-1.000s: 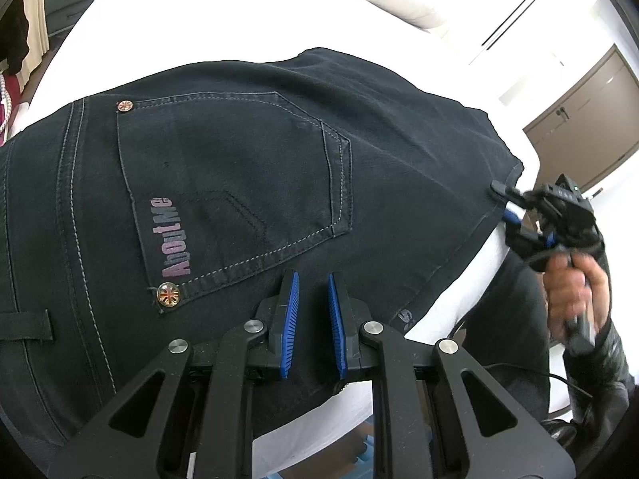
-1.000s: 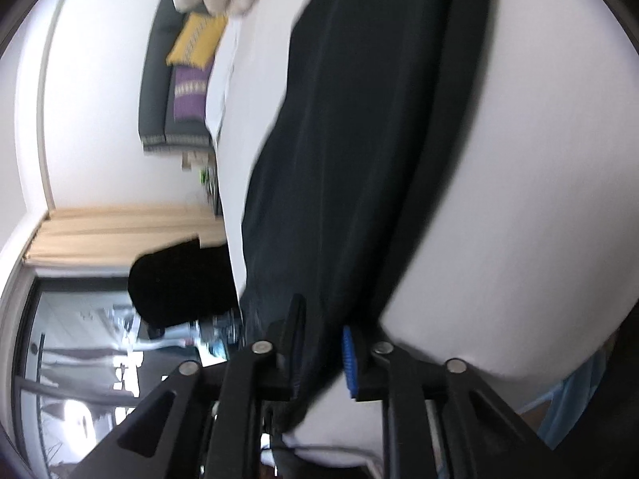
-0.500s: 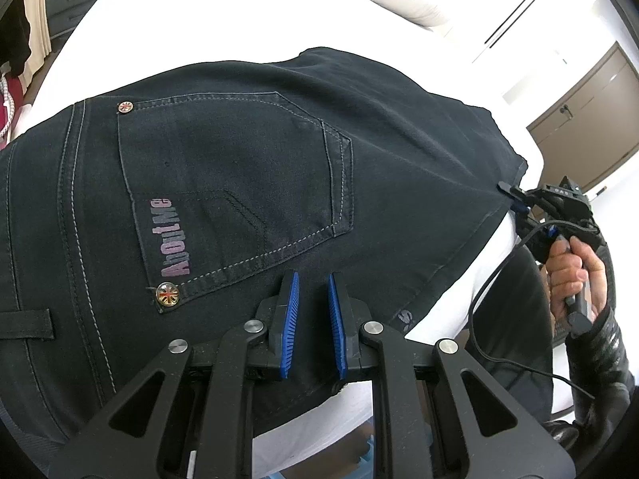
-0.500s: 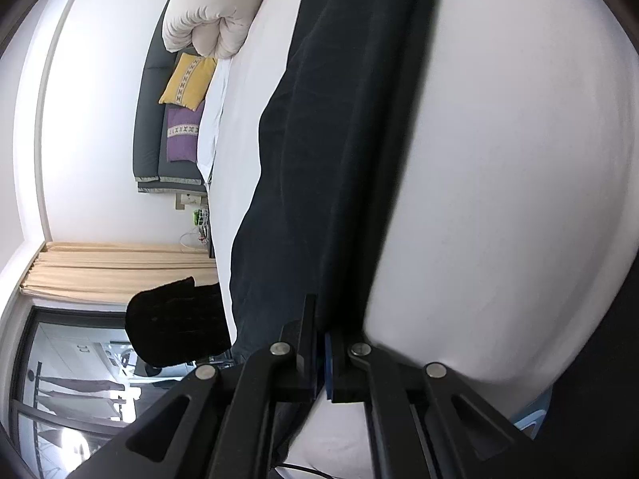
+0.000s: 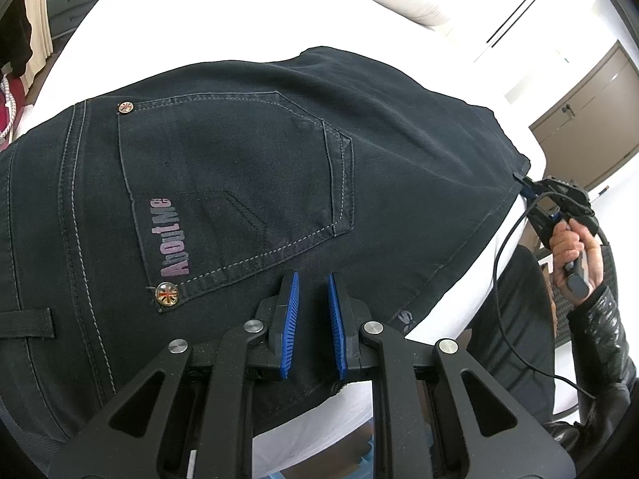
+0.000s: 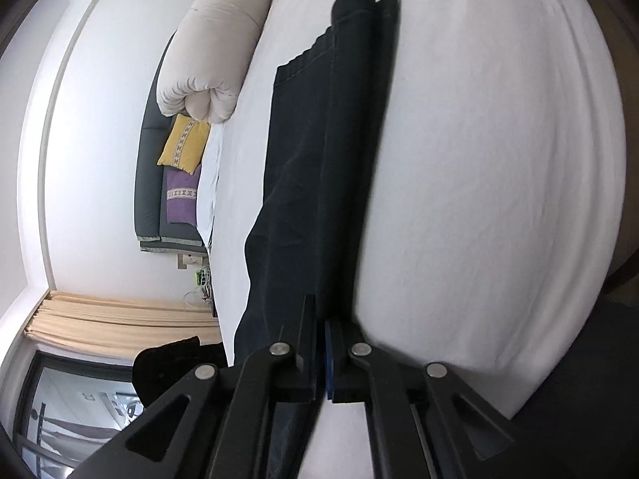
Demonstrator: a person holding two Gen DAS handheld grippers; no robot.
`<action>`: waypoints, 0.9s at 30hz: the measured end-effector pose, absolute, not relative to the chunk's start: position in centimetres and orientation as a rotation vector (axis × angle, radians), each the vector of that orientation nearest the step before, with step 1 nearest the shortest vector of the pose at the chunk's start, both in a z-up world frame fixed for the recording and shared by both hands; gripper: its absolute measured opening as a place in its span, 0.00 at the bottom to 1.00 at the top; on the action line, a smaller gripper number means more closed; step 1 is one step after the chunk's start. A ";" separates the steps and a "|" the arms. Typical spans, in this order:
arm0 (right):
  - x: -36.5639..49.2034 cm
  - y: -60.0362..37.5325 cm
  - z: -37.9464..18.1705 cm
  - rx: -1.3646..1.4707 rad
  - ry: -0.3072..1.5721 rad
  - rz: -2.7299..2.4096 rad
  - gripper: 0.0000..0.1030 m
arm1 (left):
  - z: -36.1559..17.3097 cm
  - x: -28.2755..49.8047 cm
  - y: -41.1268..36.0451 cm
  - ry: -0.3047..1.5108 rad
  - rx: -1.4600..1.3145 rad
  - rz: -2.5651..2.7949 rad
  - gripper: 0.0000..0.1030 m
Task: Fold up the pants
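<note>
Dark denim pants [image 5: 247, 167] lie flat on a white bed [image 5: 191, 24], back pocket with an "AboutMe" label up. My left gripper [image 5: 312, 287] hovers open just above the pants near the bed's front edge, nothing between its blue pads. In the left wrist view the right gripper [image 5: 527, 187] sits at the pants' right corner. In the right wrist view my right gripper [image 6: 321, 319] is shut on the edge of the pants [image 6: 319, 159], which stretch away along the bed [image 6: 499, 159].
A rolled beige duvet [image 6: 215, 52] lies at the head of the bed, with yellow and purple cushions [image 6: 181, 171] on a grey sofa beyond. A brown cabinet [image 5: 591, 119] stands right of the bed. Drawers [image 5: 72, 4] stand at the far left.
My right gripper has closed on the pants' edge; it was open around it a second ago. The right wrist view has swung so more of the bed shows. The left gripper has stayed still.
</note>
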State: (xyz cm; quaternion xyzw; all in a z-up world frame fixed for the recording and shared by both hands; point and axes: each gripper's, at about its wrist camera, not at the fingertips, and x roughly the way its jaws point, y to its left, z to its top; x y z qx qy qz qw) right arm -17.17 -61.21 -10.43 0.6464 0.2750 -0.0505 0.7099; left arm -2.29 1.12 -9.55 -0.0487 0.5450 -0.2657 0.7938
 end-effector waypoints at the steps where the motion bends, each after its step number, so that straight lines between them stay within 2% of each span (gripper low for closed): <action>1: -17.2 -61.5 -10.2 1.440 0.595 -0.120 0.09 | -9.5 -2.3 1.1 1.171 -0.104 -0.571 0.15; 3: -17.3 -62.3 -9.6 1.423 0.554 -0.158 0.20 | -9.6 -2.3 1.0 1.172 -0.109 -0.569 0.15; 5: -16.8 -63.3 -9.2 1.403 0.546 -0.182 0.22 | -9.6 -2.3 0.9 1.172 -0.109 -0.564 0.15; 6: -16.6 -63.4 -9.2 1.391 0.554 -0.183 0.22 | -9.5 -2.4 0.8 1.171 -0.100 -0.562 0.15; 7: -16.3 -64.0 -9.1 1.360 0.584 -0.209 0.12 | -9.4 -2.4 0.6 1.169 -0.088 -0.560 0.15; 9: -16.7 -65.1 -9.6 1.368 0.595 -0.250 0.05 | -8.7 -2.3 0.0 1.166 -0.059 -0.545 0.15; 11: -18.2 -66.2 -9.8 1.437 0.554 -0.298 0.05 | -6.9 -1.8 -0.9 1.125 -0.035 -0.555 0.15; 12: -18.9 -66.4 -9.1 1.399 0.553 -0.364 0.10 | -6.0 -1.4 -1.4 1.103 -0.039 -0.574 0.15; 15: -20.6 -66.5 -7.2 1.298 0.538 -0.469 0.17 | -3.9 0.8 -4.8 1.048 -0.013 -0.651 0.15; 17: -19.1 -64.8 -6.0 1.254 0.538 -0.351 0.17 | -3.5 3.0 -9.1 1.033 0.026 -0.751 0.15; 20: -14.4 -59.7 -5.4 1.204 0.627 -0.116 0.17 | -4.7 6.6 -15.0 1.045 0.036 -0.875 0.15; 22: -11.5 -56.5 -6.4 1.188 0.714 -0.005 0.17 | -7.1 9.9 -18.2 1.114 0.028 -0.875 0.15; 24: -8.7 -54.3 -7.5 1.163 0.800 0.040 0.16 | -10.1 12.0 -19.4 1.188 0.082 -0.806 0.15; 26: -7.2 -54.4 -8.9 1.155 0.847 0.012 0.14 | -11.4 13.1 -18.1 1.218 0.009 -0.809 0.15; 27: -6.9 -55.0 -9.4 1.159 0.854 -0.013 0.02 | -11.5 13.4 -16.7 1.226 -0.045 -0.798 0.15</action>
